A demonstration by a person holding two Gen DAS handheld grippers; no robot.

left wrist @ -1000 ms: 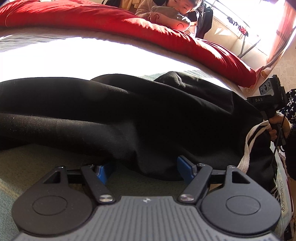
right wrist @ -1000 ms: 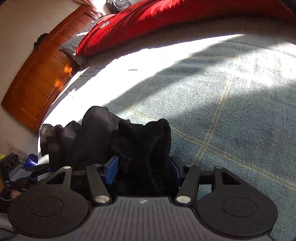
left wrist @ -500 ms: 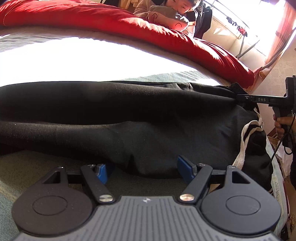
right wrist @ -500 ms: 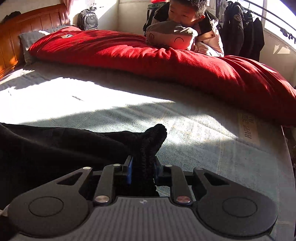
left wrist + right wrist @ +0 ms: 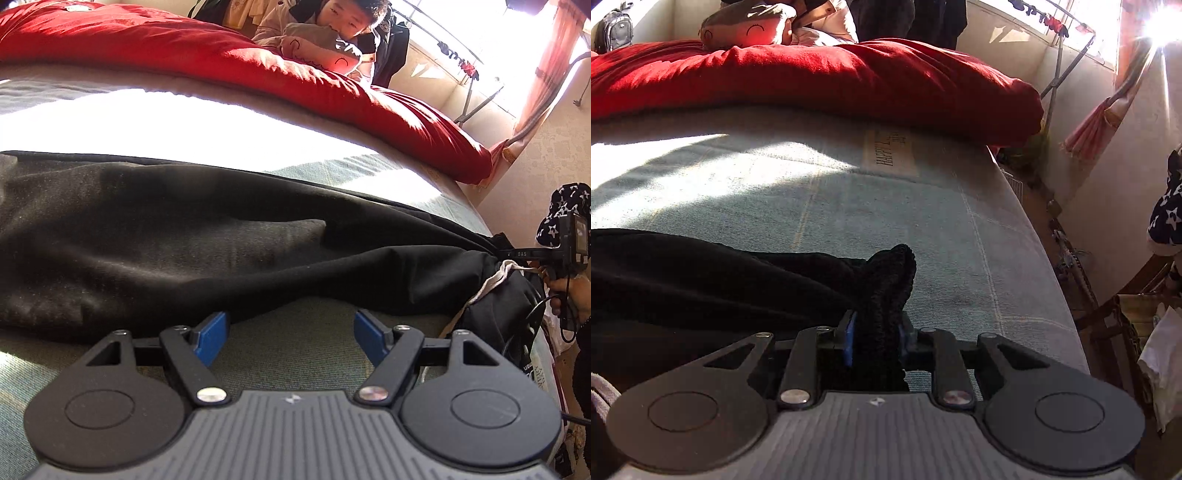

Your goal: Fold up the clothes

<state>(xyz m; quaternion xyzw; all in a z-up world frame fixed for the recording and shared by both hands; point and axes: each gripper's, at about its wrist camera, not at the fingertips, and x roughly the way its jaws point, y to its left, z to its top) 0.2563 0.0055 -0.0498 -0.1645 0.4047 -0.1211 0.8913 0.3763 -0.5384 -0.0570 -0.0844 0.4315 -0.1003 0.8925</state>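
A black garment (image 5: 184,236) lies stretched across the grey-green bed sheet (image 5: 295,339), with a white drawstring (image 5: 495,280) at its right end. My left gripper (image 5: 291,332) is open, low over the sheet just in front of the garment's near edge, nothing between its blue pads. In the left wrist view my right gripper (image 5: 517,253) shows at the far right, pulling the garment's corner. In the right wrist view my right gripper (image 5: 875,339) is shut on a bunched ribbed edge of the black garment (image 5: 882,280), which trails off to the left.
A red quilt (image 5: 258,74) lies along the far side of the bed, with a person (image 5: 347,26) leaning on it holding a plush toy. The bed's right edge (image 5: 1045,280) drops to a cluttered floor with a wooden chair (image 5: 1123,317). Bright sun covers the sheet's middle.
My right gripper closed on the garment's edge and pulled it out to the right, stretching the heaped garment flat. The garment's near edge slid away from between my left gripper's open fingers.
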